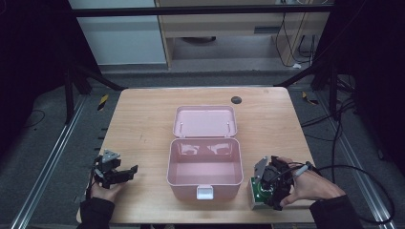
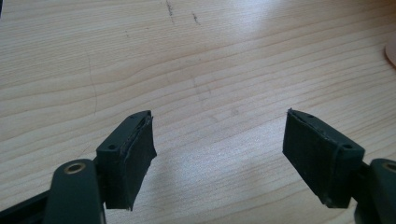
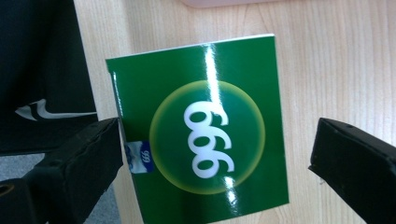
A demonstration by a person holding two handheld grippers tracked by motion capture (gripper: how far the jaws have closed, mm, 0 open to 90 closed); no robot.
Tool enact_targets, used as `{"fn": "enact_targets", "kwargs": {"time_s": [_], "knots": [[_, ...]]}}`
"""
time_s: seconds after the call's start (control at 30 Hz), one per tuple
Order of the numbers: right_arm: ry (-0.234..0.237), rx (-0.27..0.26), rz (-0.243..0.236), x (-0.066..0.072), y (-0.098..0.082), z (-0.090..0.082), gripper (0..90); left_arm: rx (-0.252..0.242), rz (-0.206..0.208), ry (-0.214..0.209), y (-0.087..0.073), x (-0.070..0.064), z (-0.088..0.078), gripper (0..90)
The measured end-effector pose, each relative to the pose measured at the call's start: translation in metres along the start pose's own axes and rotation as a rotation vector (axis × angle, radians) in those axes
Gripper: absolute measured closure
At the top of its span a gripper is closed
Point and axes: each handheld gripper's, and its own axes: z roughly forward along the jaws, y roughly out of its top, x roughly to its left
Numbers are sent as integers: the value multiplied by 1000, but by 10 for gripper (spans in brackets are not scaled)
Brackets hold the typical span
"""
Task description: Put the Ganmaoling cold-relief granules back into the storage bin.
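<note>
Right tool [image 3: 215, 154] spread wide over green box [image 3: 201, 126], pads not pressing; box lies at near surface [image 1: 143, 124] edge, just right of open pink case [image 1: 204, 164]. Risk: uneven closing nudges box off edge. Left tool [image 2: 219, 149] spread, empty.

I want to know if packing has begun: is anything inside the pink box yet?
No: in the high view the open pink box shows a bare interior, while the green packet lies outside it on the table.
</note>
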Motion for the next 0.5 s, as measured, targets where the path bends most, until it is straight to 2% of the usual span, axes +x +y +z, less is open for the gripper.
{"fn": "enact_targets", "kwargs": {"time_s": [0.17, 0.5], "knots": [[17, 16, -3, 1, 1, 3, 30, 3, 5, -1, 0, 0, 0, 239], [44, 37, -9, 2, 2, 20, 44, 5, 8, 1, 0, -1, 1, 239]]}}
